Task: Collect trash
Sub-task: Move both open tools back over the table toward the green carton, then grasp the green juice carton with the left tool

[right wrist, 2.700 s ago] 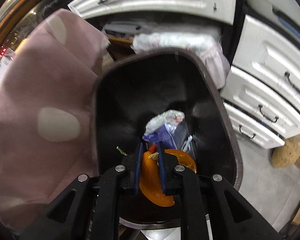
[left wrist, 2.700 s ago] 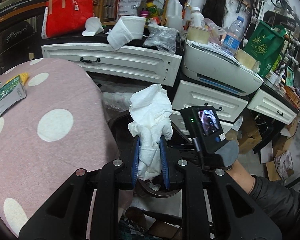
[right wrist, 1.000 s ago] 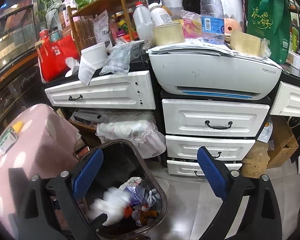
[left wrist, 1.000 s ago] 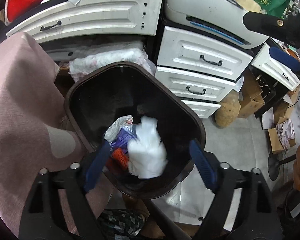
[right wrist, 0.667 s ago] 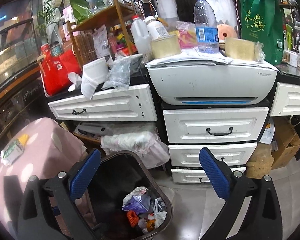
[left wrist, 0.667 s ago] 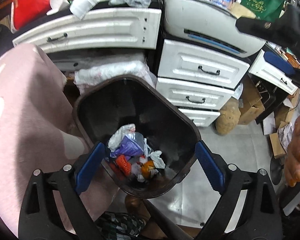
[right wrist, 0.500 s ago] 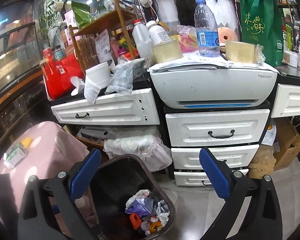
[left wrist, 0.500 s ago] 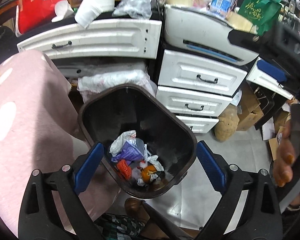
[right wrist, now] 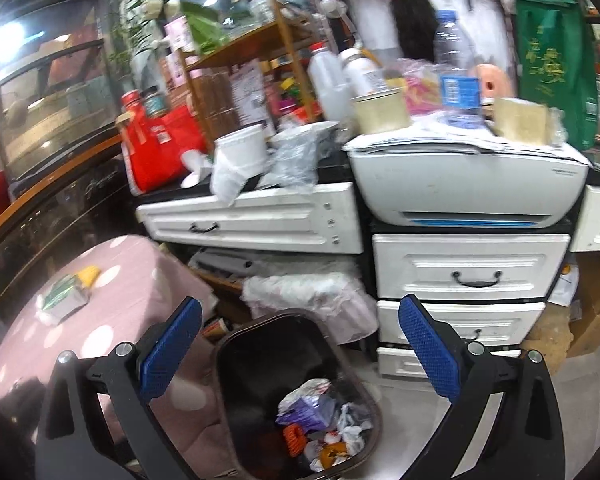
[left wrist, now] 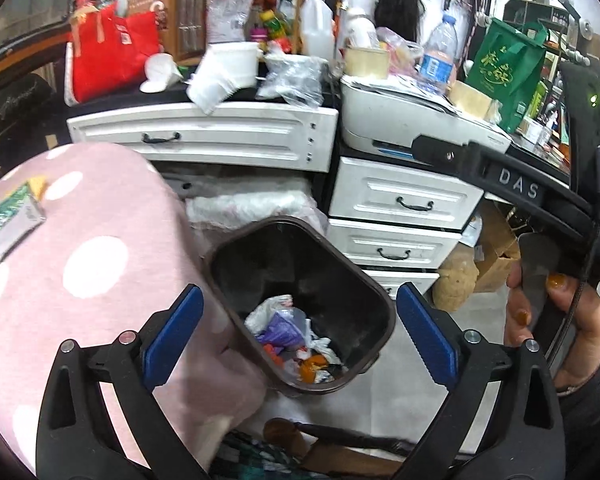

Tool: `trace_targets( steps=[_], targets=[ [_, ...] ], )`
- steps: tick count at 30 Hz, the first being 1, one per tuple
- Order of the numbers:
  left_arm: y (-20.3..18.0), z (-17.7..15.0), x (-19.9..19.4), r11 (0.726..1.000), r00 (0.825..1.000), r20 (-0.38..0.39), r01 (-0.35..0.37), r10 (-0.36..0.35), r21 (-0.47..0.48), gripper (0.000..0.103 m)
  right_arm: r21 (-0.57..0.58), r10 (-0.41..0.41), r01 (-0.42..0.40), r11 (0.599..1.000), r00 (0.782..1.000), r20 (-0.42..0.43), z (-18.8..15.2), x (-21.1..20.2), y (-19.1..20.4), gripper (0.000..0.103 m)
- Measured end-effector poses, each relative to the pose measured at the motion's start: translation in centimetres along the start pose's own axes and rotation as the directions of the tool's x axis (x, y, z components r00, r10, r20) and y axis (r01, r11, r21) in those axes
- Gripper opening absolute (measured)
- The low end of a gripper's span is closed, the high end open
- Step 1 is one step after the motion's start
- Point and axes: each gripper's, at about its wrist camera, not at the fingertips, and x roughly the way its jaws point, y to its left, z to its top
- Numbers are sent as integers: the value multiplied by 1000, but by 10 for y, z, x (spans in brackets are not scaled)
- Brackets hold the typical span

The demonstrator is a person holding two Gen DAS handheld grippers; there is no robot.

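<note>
A dark brown trash bin (left wrist: 260,264) stands on the floor beside the pink dotted table (left wrist: 80,260). Crumpled tissue, plastic wrap and orange scraps (left wrist: 296,340) lie at its bottom. My left gripper (left wrist: 298,296) hovers above the bin, its jaws still opening with nothing between them. My right gripper (right wrist: 300,304) hangs higher over the bin (right wrist: 268,320), open and empty. A hand (left wrist: 560,312) holding that right tool shows in the left wrist view. A green and white carton (left wrist: 8,220) lies on the table, also seen as the carton (right wrist: 64,296) in the right wrist view.
White drawers (left wrist: 400,200) and a printer (left wrist: 412,120) stand behind the bin. A red bag (left wrist: 108,52), bottles and a green bag (left wrist: 504,68) crowd the counter. A white plastic bundle (right wrist: 312,292) sits by the bin. Cardboard boxes (left wrist: 496,248) rest on the floor at right.
The white tissue left my left gripper and fell into the bin, as did the orange scrap from the right. Both grippers opened wide and rose away from the bin.
</note>
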Motion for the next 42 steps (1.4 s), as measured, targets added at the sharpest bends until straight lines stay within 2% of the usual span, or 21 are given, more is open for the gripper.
trace_targets(
  steps=[5,10,13,18,21,24,28,30,33,36,38,42],
  targets=[
    [25,-6,-20,998,998,13,-63,63,-11,96,-62,69,-70,996,997,-29,0,3,26,97],
    [61,-14,-40,991,992,17,-125,126,-51,96,-129,150,-160,979,985,-82,0,11,59,97],
    [82,-19,-49,982,982,15,-189,189,-21,96,-163,198,-215,963,973,-115,0,16,80,97],
    [129,-19,-62,969,969,11,-245,245,7,96,-184,261,-293,938,949,-178,1,28,106,97],
    [166,-13,-65,970,970,-24,-243,242,-22,96,-214,286,-332,919,932,-223,-1,35,124,97],
    [204,-4,-61,975,976,-65,-213,209,-60,96,-241,298,-362,901,918,-262,-3,42,138,97],
    [248,16,-48,971,965,-120,-237,234,-11,96,-237,320,-402,885,892,-318,-5,56,152,97],
    [269,27,-39,973,961,-161,-229,227,9,95,-233,325,-411,881,885,-334,-7,61,156,97],
    [285,41,-30,973,957,-179,-225,230,46,94,-233,324,-418,878,877,-354,-11,68,163,97],
    [301,54,-9,969,940,-246,-210,237,130,94,-236,316,-421,876,870,-379,-15,78,166,97],
    [307,58,4,958,924,-276,-217,263,188,88,-234,309,-419,877,866,-394,-18,84,167,97],
    [317,65,31,953,903,-346,-176,256,246,87,-231,297,-416,880,860,-415,-20,95,168,97]
  ],
)
